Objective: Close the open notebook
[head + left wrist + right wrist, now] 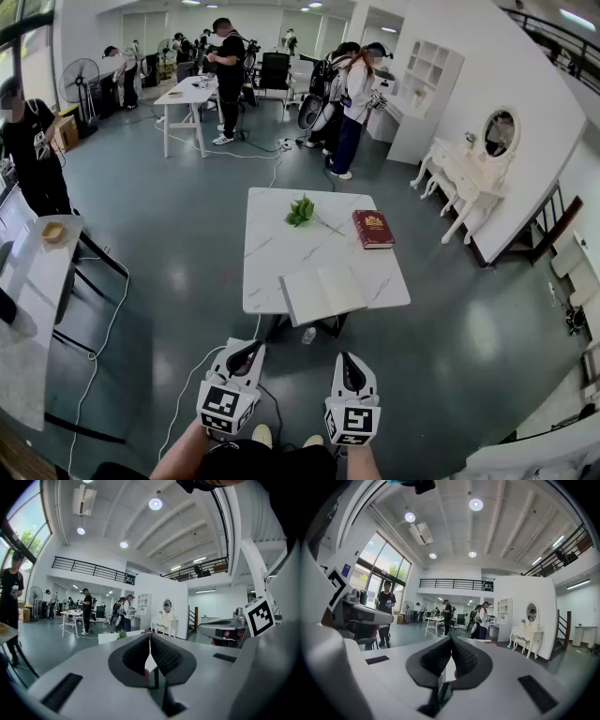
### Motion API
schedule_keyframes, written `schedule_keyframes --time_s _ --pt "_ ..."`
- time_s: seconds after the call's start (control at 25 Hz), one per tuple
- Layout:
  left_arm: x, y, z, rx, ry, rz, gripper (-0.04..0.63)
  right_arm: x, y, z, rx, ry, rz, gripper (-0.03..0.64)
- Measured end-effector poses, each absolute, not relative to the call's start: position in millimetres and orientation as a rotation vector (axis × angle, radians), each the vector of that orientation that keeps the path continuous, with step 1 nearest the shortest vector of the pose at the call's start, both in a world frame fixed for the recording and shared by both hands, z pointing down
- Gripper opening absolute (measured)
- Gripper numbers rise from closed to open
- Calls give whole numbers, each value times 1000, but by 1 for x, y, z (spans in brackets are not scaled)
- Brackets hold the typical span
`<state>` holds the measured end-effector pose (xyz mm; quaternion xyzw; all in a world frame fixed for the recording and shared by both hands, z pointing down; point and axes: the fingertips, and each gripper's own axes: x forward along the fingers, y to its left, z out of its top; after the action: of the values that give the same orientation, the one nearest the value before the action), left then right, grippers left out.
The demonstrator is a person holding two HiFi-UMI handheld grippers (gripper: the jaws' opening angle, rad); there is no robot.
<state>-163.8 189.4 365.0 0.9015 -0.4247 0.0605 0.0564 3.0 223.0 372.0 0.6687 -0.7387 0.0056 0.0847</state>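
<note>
An open notebook (323, 292) with pale blank pages lies at the near edge of a white marble table (281, 246). My left gripper (246, 354) and right gripper (350, 366) hang side by side well short of the table, above the grey floor. Both point roughly level toward the table. In the left gripper view the left gripper (150, 637) has its dark jaws meeting at the tips with nothing between them. The right gripper (451, 640) looks the same in the right gripper view, shut and empty. Neither touches the notebook.
A closed red book (373, 228) and a green leafy sprig (301, 210) lie on the far half of the table. Cables (103, 347) trail on the floor at left. A second table (33, 281) stands at left; several people stand farther back.
</note>
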Motion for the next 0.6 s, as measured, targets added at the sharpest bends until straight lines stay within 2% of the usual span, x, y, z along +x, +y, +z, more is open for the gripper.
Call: schedule_keyframes --time_s 0.6 --pt "-165 163 371 2705 -1337 195 28 0 191 378 1956 -2244 12 17"
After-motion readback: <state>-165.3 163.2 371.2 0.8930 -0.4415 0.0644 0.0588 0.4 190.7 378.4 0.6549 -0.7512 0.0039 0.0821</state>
